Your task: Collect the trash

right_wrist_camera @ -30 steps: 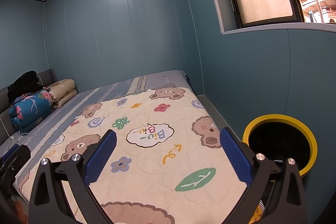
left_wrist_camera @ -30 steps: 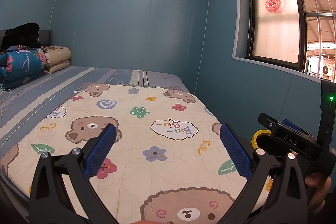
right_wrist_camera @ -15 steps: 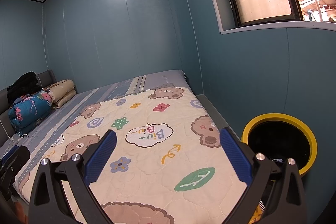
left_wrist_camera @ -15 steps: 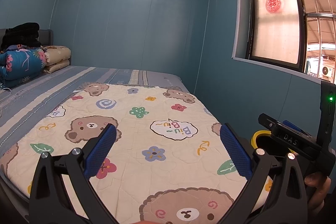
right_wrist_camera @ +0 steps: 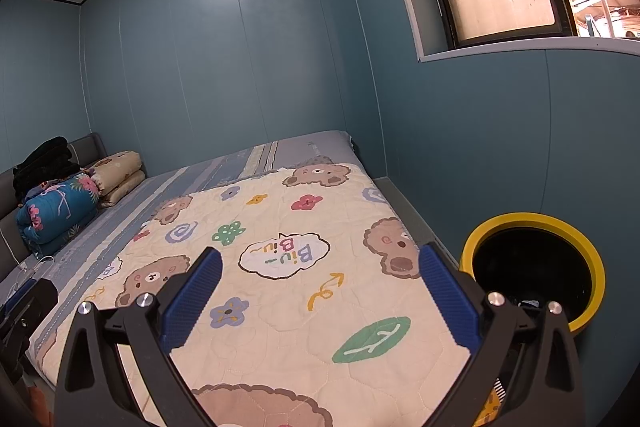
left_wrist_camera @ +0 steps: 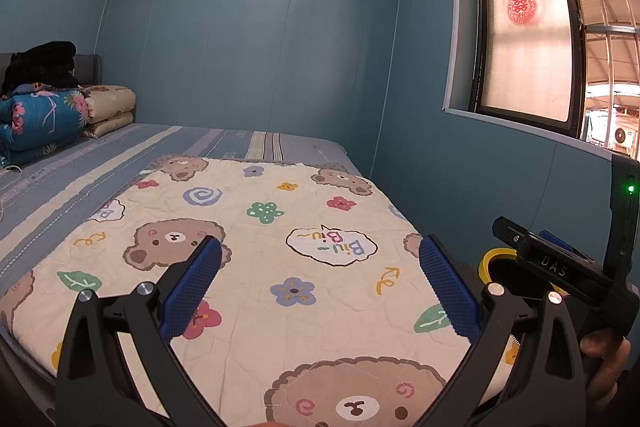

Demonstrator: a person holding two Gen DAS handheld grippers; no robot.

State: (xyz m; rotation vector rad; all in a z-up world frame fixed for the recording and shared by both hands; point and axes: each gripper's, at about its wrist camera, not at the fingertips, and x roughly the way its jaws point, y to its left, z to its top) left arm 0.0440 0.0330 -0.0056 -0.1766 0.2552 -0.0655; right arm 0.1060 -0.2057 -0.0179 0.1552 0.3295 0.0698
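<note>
A round bin with a yellow rim [right_wrist_camera: 592, 255] and a black inside stands on the floor to the right of the bed; part of its rim [left_wrist_camera: 489, 259] shows in the left wrist view behind the right gripper's body. My left gripper [left_wrist_camera: 320, 283] is open and empty above the cream bear-pattern quilt [left_wrist_camera: 280, 251]. My right gripper [right_wrist_camera: 320, 287] is open and empty above the same quilt [right_wrist_camera: 280, 287], with the bin just right of its right finger. No loose trash shows on the quilt.
Folded blankets [left_wrist_camera: 44, 123] and dark clothes [left_wrist_camera: 40, 65] are piled at the bed's head on the left. A blue wall and a window [left_wrist_camera: 524, 55] close the right side. A narrow floor strip [right_wrist_camera: 400, 199] runs between bed and wall. The right gripper's body [left_wrist_camera: 560, 267] is at the right.
Both views have shifted only slightly. The jaws of both grippers stay open and empty.
</note>
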